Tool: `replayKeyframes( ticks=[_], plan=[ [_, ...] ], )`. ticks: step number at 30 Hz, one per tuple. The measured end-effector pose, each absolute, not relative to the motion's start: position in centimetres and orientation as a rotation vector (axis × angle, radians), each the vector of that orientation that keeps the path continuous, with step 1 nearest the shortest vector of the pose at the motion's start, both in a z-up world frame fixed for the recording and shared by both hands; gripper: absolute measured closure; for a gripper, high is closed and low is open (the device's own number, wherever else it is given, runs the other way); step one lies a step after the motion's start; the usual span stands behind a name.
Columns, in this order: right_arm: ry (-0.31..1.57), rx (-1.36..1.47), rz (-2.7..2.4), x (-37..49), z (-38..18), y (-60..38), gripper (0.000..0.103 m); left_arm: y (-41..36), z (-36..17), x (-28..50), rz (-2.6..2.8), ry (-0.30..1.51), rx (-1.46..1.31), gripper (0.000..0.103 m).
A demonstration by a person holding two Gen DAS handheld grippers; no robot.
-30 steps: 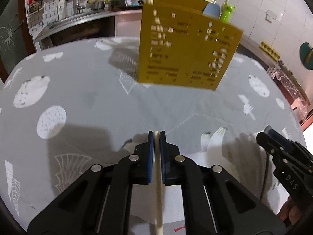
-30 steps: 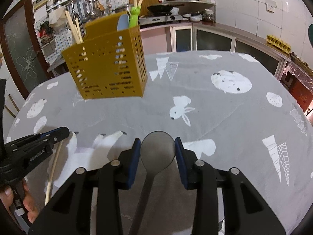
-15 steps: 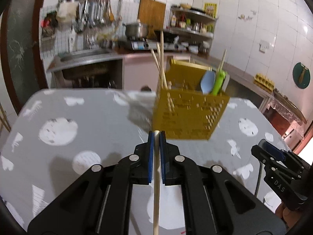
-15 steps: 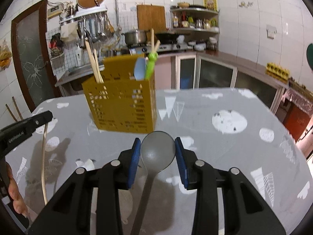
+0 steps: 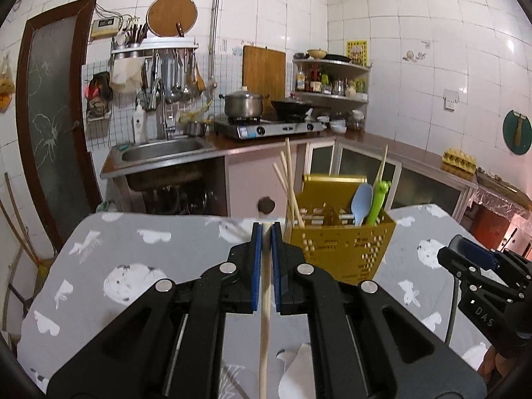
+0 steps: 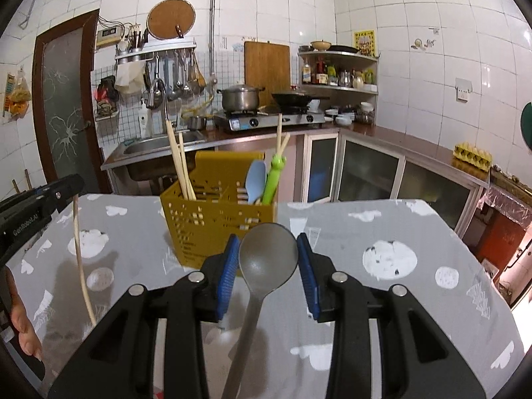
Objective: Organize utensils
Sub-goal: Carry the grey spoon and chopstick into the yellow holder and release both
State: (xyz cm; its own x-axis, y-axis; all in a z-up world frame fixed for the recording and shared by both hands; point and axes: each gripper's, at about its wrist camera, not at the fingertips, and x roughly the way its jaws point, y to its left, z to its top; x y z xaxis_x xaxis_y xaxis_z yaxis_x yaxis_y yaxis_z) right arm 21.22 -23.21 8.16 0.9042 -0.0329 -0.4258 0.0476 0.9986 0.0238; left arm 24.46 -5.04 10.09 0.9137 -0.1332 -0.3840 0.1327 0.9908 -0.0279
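Observation:
A yellow perforated utensil caddy (image 5: 345, 249) (image 6: 212, 222) stands on the grey table. It holds several wooden chopsticks (image 6: 181, 163), a light blue spoon (image 6: 256, 179) and a green utensil (image 6: 274, 176). My left gripper (image 5: 265, 232) is shut on a pale wooden chopstick (image 5: 264, 316), which hangs down from it; the same chopstick shows in the right wrist view (image 6: 81, 262). My right gripper (image 6: 267, 249) is shut on a grey metal spoon (image 6: 266, 259), bowl forward. Both are raised in front of the caddy.
The table has a grey cloth with white patterns (image 6: 389, 259). Behind it are a sink (image 5: 163, 148), a stove with a pot (image 5: 244, 106) and a wok, and cabinets (image 6: 365, 173). A brown door (image 5: 53, 116) is at the left.
Both grippers have risen and tilted up, so the caddy now sits lower and the kitchen wall fills the view. The chopstick and spoon stay gripped.

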Motion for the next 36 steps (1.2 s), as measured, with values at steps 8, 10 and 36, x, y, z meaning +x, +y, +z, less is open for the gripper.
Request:
replayKeyframes(
  ticks=[8, 10, 36],
  plan=[
    [0.386, 0.037, -0.047, 22.6, 10.2, -24.0, 0.067, -5.1, 13.4, 25.4, -0.15, 0.318, -0.017, 0.098],
    [0.373, 0.04, -0.049, 23.0, 10.7, -24.1, 0.067, -5.2, 14.0, 25.8, -0.154, 0.304, -0.024, 0.098],
    [0.062, 0.01, -0.103, 36.7, 14.6, -25.7, 0.067, -11.1, 18.2, 37.5, -0.235, 0.165, -0.048, 0.098]
  ],
)
